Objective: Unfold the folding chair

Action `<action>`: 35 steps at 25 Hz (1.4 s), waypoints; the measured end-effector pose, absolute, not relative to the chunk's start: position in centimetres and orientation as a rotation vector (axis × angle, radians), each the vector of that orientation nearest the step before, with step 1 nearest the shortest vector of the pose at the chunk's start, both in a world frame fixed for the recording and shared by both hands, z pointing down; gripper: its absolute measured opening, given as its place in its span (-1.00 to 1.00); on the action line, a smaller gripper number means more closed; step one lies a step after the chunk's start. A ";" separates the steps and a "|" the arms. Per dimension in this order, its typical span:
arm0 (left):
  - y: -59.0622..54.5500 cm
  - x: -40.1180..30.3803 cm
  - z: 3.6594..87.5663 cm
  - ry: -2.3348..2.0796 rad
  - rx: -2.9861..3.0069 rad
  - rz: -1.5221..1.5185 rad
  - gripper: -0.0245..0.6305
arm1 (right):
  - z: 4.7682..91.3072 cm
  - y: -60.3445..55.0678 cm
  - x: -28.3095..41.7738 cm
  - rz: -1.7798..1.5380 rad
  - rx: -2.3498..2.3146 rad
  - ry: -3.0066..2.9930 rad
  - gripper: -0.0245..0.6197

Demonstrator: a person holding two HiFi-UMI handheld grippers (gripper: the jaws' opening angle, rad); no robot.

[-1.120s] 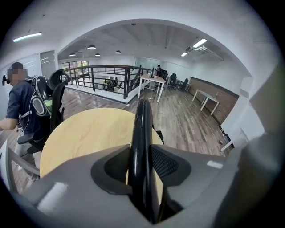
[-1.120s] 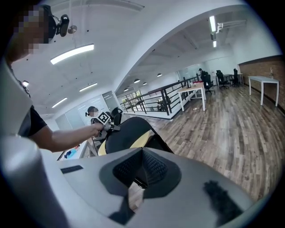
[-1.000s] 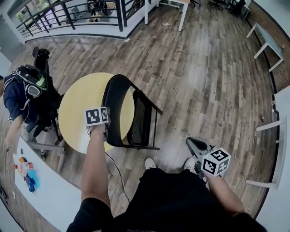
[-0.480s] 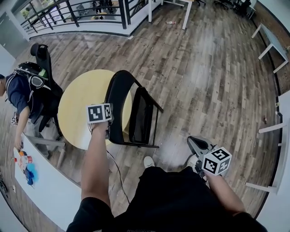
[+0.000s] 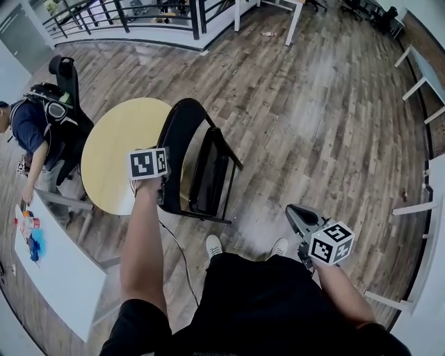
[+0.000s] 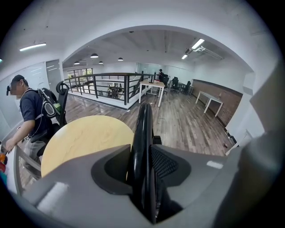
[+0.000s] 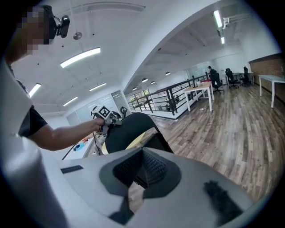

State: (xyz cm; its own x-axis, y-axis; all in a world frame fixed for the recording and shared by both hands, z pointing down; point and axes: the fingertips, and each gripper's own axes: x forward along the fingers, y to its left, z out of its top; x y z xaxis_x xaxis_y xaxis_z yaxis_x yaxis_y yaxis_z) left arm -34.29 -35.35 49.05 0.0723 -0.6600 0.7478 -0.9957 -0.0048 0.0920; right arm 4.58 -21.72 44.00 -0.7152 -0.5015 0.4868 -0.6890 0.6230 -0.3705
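A black folding chair [image 5: 208, 170] stands partly folded on the wood floor, in front of a round yellow table. My left gripper [image 5: 164, 188], under its marker cube, is shut on the rim of the chair's backrest [image 6: 143, 133]; the rim runs upright between both pads in the left gripper view. My right gripper [image 5: 295, 217] hangs low at the right, by my leg and away from the chair. Its jaws are shut with nothing in them. In the right gripper view, the chair [image 7: 129, 129] and the left gripper [image 7: 103, 113] show beyond the right gripper [image 7: 141, 167].
The round yellow table [image 5: 115, 156] is right behind the chair. A person with a backpack [image 5: 35, 128] bends over a white table [image 5: 55, 271] at the left. A black railing [image 5: 125, 14] runs along the back and white desks [image 5: 417, 62] stand at the right. A cable [image 5: 177, 257] lies on the floor.
The left gripper and the chair's backrest have shifted a little left and up in the head view. My feet show further into the picture. The right gripper has kept shut.
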 end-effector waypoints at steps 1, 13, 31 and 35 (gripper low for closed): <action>-35.3 -33.8 48.9 -1.660 1.725 0.693 -0.49 | 43.9 -21.9 5.2 0.780 0.955 -2.518 -0.90; -35.1 -28.3 47.1 -1.722 1.765 0.675 -0.48 | 43.8 -22.9 7.2 0.830 0.854 -2.609 -0.90; -34.2 -21.3 45.7 -1.794 1.766 0.720 -0.50 | 44.7 -25.5 17.4 0.842 0.828 -2.609 -0.90; -33.8 -18.7 45.5 -1.807 1.772 0.735 -0.50 | 45.5 -25.4 19.2 0.854 0.832 -2.599 -0.90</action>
State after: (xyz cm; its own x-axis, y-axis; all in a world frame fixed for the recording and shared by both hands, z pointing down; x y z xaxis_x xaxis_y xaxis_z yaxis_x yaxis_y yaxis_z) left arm -18.70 -33.83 45.48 -0.0272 -0.7290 0.6840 -0.9994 0.0066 -0.0326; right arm 19.18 -25.45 45.53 -0.7945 -0.4353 0.4234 -0.6016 0.6591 -0.4513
